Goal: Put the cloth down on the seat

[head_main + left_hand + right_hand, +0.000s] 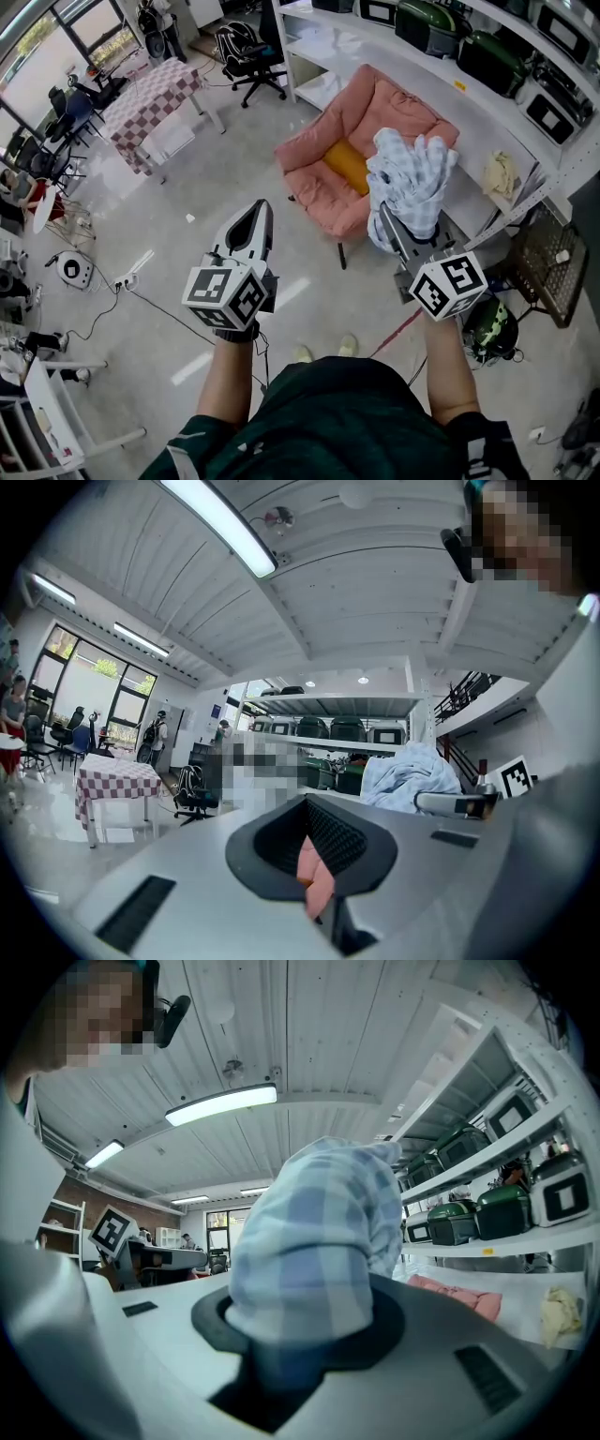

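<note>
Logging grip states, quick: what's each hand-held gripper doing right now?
Left hand-held gripper: closed, empty.
Right hand-held gripper: closed on the cloth.

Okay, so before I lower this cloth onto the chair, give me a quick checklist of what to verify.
1. Grip on the cloth: ok. The right gripper is shut on the checked cloth, which bunches up past its jaws.
2. Cloth above the seat: cannot tell. It overlaps the pink chair in the head view, but the depth is unclear.
3. Seat free: not ok. An orange cushion lies on it.
4. Other hand out of the way: ok. The left gripper is empty, jaws together, left of the chair.
5. Cloth down: not ok. It is not yet on the seat.
</note>
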